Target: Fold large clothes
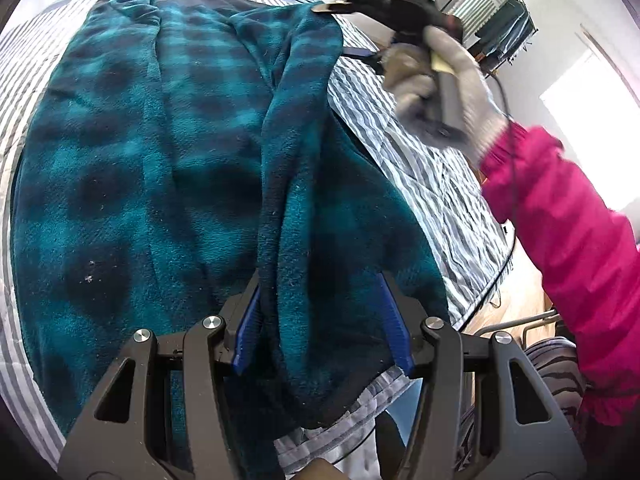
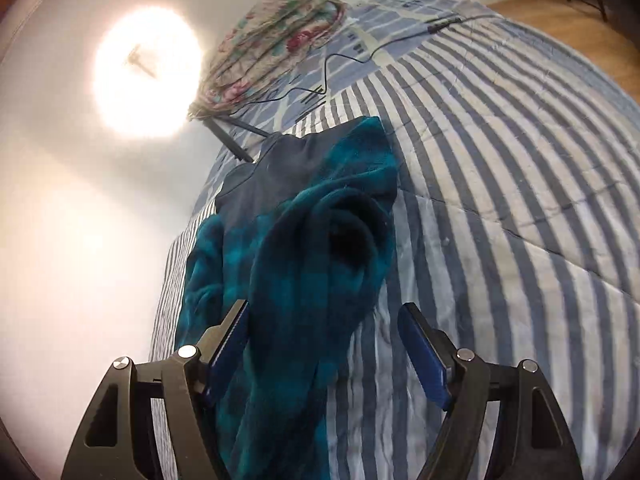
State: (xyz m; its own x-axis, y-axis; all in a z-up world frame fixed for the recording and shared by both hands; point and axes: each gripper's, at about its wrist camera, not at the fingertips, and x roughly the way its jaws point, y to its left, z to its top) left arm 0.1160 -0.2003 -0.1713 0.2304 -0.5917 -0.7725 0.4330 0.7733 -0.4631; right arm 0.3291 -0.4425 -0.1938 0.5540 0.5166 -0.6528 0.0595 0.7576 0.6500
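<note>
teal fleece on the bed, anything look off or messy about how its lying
The teal fleece lies rumpled, not flat: one edge is bunched into a thick ridge running up its middle to the left tool, and a sleeve is curled over on top. A loose black cable trails across the striped quilt beyond it.

Magenta sleeve [image 1: 560, 216], grey knit glove [image 1: 452, 80].

Left gripper [image 1: 320, 300] pads half buried in fleece [image 1: 160, 160], grip unclear. Glove [image 1: 448, 80] and right gripper [image 1: 384, 4] motion-blurred. Fleece near end cut by frame bottom in right wrist view.
</note>
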